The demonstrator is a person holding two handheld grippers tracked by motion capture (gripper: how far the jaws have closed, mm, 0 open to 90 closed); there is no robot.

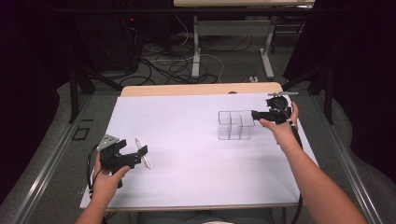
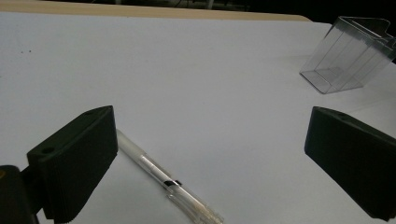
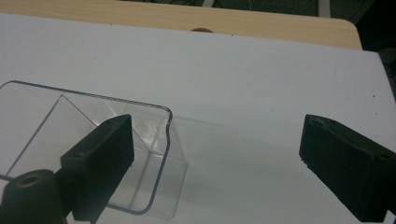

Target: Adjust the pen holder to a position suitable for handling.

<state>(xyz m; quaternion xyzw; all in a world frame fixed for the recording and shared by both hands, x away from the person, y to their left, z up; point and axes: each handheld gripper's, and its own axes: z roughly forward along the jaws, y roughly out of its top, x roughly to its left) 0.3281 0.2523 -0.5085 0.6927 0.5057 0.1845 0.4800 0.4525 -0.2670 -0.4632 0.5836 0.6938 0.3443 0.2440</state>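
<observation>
A clear plastic organizer box [image 1: 236, 125] with several compartments stands on the white sheet [image 1: 187, 135] at the right. My right gripper [image 1: 256, 114] is at its right rim. In the right gripper view the box's end wall [image 3: 164, 135] stands between the wide-apart jaws of the right gripper [image 3: 215, 133], one jaw over a compartment, and neither pad touches it. A clear pen [image 1: 143, 157] lies at the near left. My left gripper [image 1: 134, 153] hovers over it, open. In the left gripper view the pen [image 2: 161, 179] lies beside the left jaw of the left gripper [image 2: 210, 128], with the box [image 2: 348, 56] far off.
The wooden tabletop edge [image 1: 201, 88] shows beyond the sheet. Behind the table stand another table's legs [image 1: 196, 51] among loose cables [image 1: 173, 65] on the floor. Dark frame bars flank both sides.
</observation>
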